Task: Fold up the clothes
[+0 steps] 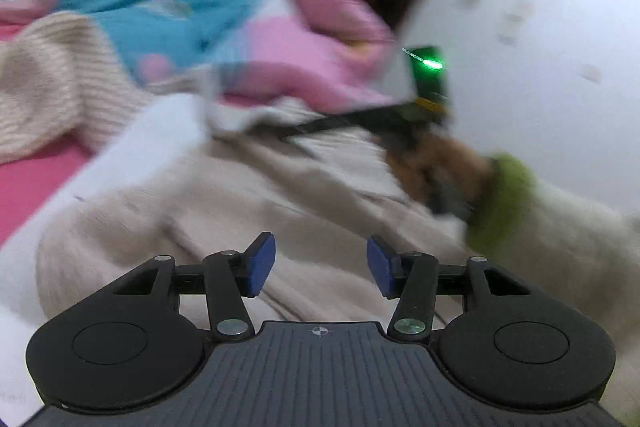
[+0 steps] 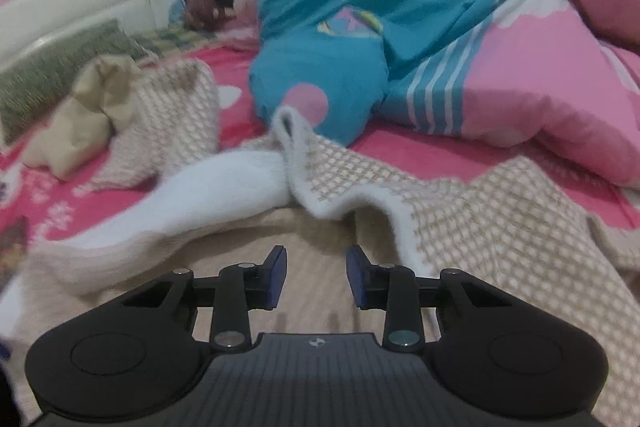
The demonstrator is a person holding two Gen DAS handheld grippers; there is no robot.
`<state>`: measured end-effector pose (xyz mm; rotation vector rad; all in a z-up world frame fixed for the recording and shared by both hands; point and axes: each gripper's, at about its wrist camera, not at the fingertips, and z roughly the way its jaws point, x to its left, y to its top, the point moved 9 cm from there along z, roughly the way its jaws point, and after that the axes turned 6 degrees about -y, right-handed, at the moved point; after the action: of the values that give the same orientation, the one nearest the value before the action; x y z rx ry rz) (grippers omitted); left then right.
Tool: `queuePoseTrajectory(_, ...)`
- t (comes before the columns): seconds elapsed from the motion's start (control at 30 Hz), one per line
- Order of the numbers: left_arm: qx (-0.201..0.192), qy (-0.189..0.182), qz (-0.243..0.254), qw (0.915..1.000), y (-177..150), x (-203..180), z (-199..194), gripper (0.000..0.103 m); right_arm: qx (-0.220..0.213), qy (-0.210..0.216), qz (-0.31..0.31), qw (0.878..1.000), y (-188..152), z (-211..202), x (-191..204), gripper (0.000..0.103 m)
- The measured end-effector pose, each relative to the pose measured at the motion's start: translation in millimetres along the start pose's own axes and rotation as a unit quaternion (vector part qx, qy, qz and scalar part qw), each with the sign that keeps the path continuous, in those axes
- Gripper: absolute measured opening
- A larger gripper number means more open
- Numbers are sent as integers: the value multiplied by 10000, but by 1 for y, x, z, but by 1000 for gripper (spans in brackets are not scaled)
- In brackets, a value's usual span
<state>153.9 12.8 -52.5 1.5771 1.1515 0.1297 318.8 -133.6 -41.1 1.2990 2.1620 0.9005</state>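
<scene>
- Left wrist view, blurred: the left gripper [image 1: 321, 265] is released and grasps nothing. It hangs above one beige garment [image 1: 224, 195] that lies rumpled on the bed [image 1: 28, 183]. One hand [image 1: 432, 163] with the other tool is beyond it.
- Right wrist view: the right gripper [image 2: 316, 277] is released, with nothing between its pads. One checked knit garment [image 2: 460, 211] lies spread and unfolded in front. One more knit piece [image 2: 176, 115] and one duvet [image 2: 360, 19] lie behind. I judge the folding hardly begun.

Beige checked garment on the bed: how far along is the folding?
Early. Done: little shows; the beige checked garment lies rumpled on the pink sheet, one white-lined edge turned over. In hand: nothing; the left gripper and right gripper are both open above the fabric. Left: smoothing, folding, and a second checked piece near the pillows.
</scene>
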Motion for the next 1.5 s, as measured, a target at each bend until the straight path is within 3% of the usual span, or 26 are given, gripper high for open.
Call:
queuePoseTrajectory(0.07, -174, 483, 159, 9986, 8, 13, 29, 50, 34, -231, -121, 9997, 5, 25, -8, 31)
queuePoseTrajectory(0.13, -374, 949, 272, 9944, 16, 28, 53, 50, 17, -461, -206, 9987, 17, 50, -21, 12)
queuePoseTrajectory(0.2, -604, 1248, 223, 9901, 23, 44, 68, 50, -287, -608, -61, 9977, 44, 63, -40, 10)
queuePoseTrajectory(0.3, -763, 1322, 140, 9882, 22, 54, 71, 50, -743, -725, 270, 9942, 88, 80, -71, 10)
queuePoseTrajectory(0.4, -811, 1414, 223, 9864, 17, 61, 72, 50, -937, -891, 405, 9908, 120, 111, -94, 10)
queuePoseTrajectory(0.5, -807, 1407, 196, 9866, 15, 67, 72, 50, -738, -1153, 482, 9894, 134, 158, -113, 10)
queuePoseTrajectory(0.63, -750, 1347, 77, 9880, 14, 75, 73, 50, -427, -1613, 106, 9859, 121, 210, -123, 9)
queuePoseTrajectory(0.73, -769, 1309, 1, 9884, 13, 77, 71, 50, -408, -1541, 5, 9872, 119, 198, -121, 10)
queuePoseTrajectory(0.9, -798, 1350, 30, 9876, 13, 77, 71, 50, -849, -1002, 375, 9906, 119, 96, -119, 13)
queuePoseTrajectory(0.97, -804, 1382, 39, 9871, 13, 77, 71, 50, -725, -737, 373, 9939, 100, 58, -104, 13)
queuePoseTrajectory(1.1, -809, 1451, 56, 9861, 12, 78, 72, 50, 84, -198, 267, 9994, 35, 36, -61, 13)
queuePoseTrajectory(1.2, -825, 1464, 69, 9858, 12, 79, 72, 50, 386, -648, 118, 9971, 0, 54, -65, 13)
queuePoseTrajectory(1.3, -840, 1458, 51, 9857, 12, 80, 72, 50, 454, -1499, -95, 9876, -9, 83, -104, 3)
queuePoseTrajectory(1.43, -850, 1421, -19, 9862, 12, 83, 70, 50, 373, -1787, 86, 9832, 5, 94, -136, 0)
queuePoseTrajectory(1.5, -857, 1410, -26, 9863, 12, 84, 70, 50, 305, -1920, -316, 9804, 6, 97, -132, 0)
